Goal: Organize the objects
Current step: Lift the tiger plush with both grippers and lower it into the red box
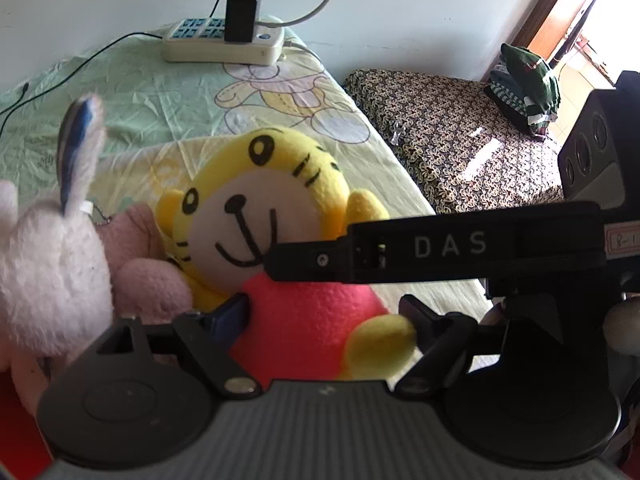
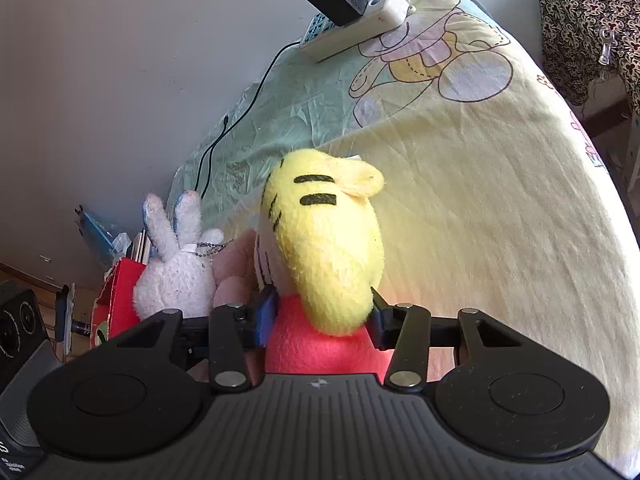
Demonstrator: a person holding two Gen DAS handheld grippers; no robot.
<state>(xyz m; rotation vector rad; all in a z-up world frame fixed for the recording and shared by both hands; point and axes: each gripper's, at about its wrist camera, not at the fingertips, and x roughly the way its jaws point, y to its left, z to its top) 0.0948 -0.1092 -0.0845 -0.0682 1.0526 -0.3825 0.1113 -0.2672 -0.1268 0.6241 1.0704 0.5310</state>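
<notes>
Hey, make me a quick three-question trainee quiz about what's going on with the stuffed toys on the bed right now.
1. True or false: the right gripper has the tiger plush between its fingers.
2. Which toy sits beside the tiger, on the red box side? A) white bunny B) green frog C) brown bear
3. Fill in: a black adapter is plugged into the ____ near the wall.

Key
1. True; its fingers press the red body.
2. A, the white bunny.
3. Power strip.
</notes>
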